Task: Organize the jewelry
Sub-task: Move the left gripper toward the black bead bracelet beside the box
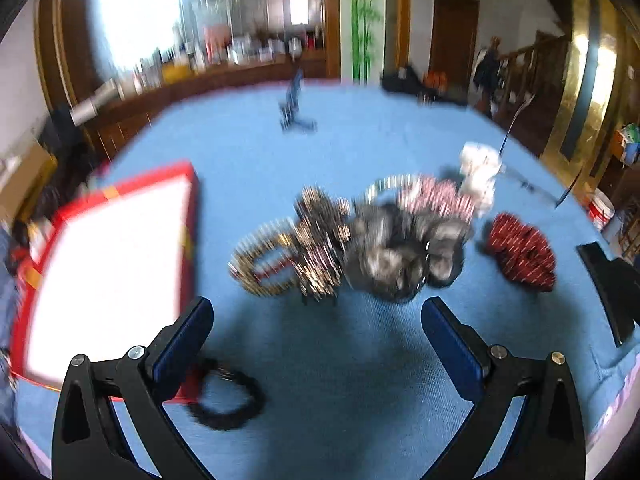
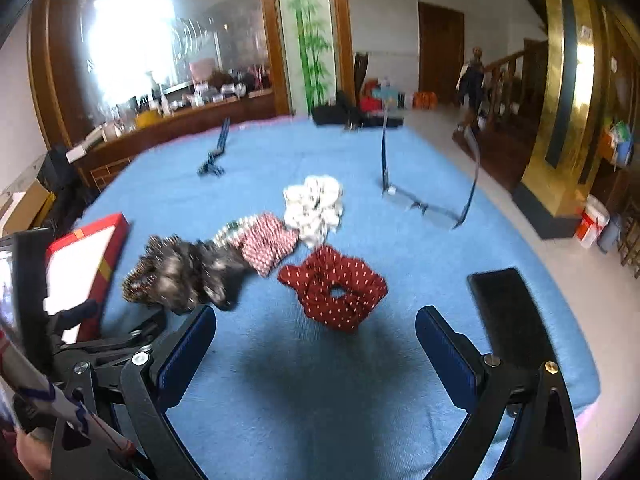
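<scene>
Scrunchies and bangles (image 1: 344,240) lie heaped beside the red box (image 1: 108,264). Both my left hand-held gripper (image 1: 316,344) and right hand-held gripper (image 2: 316,344) gape wide, empty; I'd single out the dotted red scrunchie (image 2: 334,286), pinching one edge.

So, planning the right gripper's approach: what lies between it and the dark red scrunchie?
Only bare blue cloth, in the right wrist view, between the open right gripper and the dark red scrunchie.

A blue-covered bench (image 2: 280,380) carries a pair of eyeglasses (image 2: 428,204) and a black phone (image 2: 508,312), with a bamboo-painted panel (image 2: 308,40) behind.
</scene>
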### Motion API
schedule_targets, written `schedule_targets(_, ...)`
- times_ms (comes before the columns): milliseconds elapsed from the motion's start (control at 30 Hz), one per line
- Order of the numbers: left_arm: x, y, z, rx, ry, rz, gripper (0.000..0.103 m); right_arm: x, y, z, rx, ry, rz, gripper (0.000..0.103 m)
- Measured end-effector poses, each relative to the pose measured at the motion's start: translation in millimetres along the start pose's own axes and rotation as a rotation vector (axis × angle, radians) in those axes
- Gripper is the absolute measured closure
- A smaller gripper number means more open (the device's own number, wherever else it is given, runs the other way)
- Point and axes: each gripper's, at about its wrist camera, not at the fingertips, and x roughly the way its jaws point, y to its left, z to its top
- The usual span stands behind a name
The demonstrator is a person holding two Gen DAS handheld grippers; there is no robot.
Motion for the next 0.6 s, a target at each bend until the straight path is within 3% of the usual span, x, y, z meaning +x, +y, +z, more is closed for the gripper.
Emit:
schedule_targets(200, -29.0, 15.5, -1.9, -0.005, -0.085, 0.034, 0.000, -8.2, 9.1, 1.7, 0.003, 0.003, 0.019, 0.001)
schedule_targets(600, -23.3, 28.3, -2.9, -0.016, -0.051, 0.019, 0.000, -3.2, 25.0, 2.3, -0.031, 0.031, 0.016, 0.001)
